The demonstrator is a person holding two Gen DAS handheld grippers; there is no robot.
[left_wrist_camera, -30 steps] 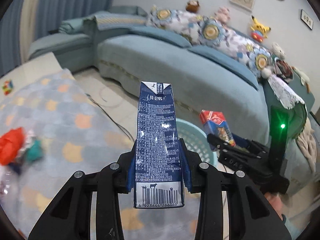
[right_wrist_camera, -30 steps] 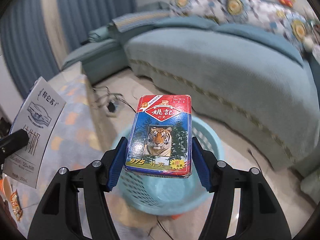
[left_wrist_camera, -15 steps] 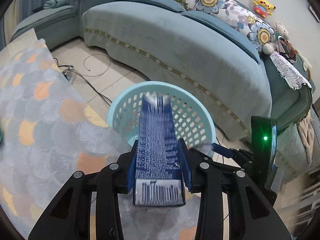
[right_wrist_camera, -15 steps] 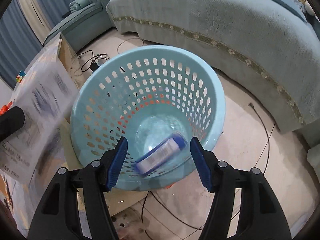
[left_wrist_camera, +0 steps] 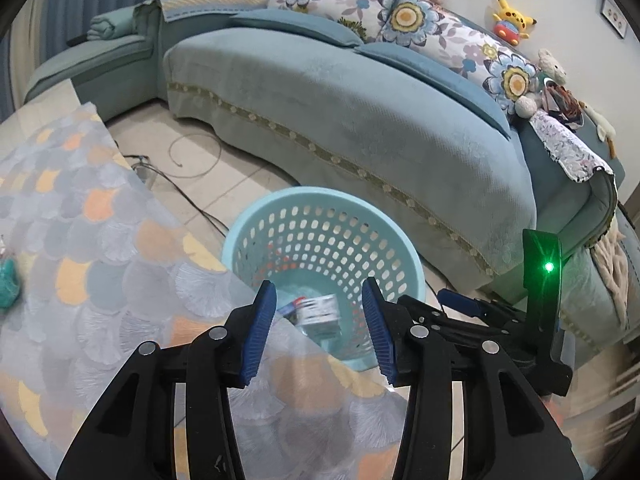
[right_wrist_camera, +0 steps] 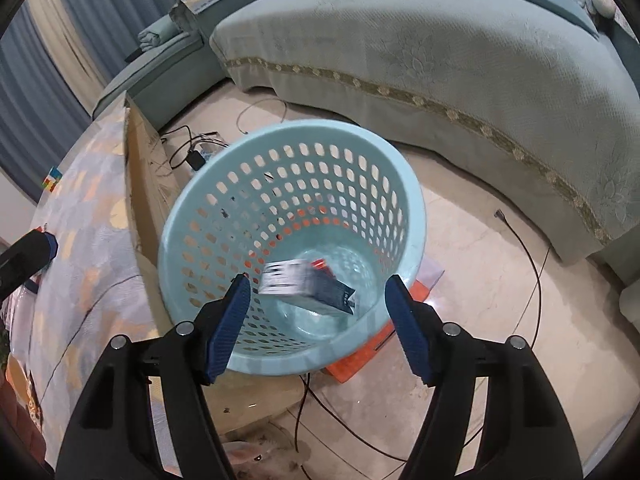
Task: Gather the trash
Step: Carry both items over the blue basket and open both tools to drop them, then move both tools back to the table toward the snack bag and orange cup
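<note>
1. The milk carton (right_wrist_camera: 306, 286) lies tilted at the bottom of the light blue basket (right_wrist_camera: 416, 216), blurred, with a bit of red from the card box (right_wrist_camera: 320, 265) showing just behind it; from the left wrist view the same carton (left_wrist_camera: 320, 314) shows low inside the basket (left_wrist_camera: 404, 248).
2. The basket stands on the tiled floor (right_wrist_camera: 472, 272), just beside the edge of the tabletop (left_wrist_camera: 100, 240) with its patterned cloth, and partly over an orange flat thing (right_wrist_camera: 360, 360) on the floor.
3. The right gripper (right_wrist_camera: 318, 320) hangs over the basket mouth, its jaws wide apart and holding nothing.
4. The left gripper (left_wrist_camera: 320, 328) sits over the tabletop edge next to the basket, its jaws likewise spread and empty.
5. Both drops look finished, so the step in hand is likely to go back for more trash; a teal scrap (left_wrist_camera: 8, 286) lies near the left edge of the tabletop.
6. To do it well, lift both grippers clear of the basket rim before swinging away, so nothing tips it.
7. Keep the jaws open on the approach, and watch the cables (right_wrist_camera: 528, 280) on the floor near the basket.
</note>
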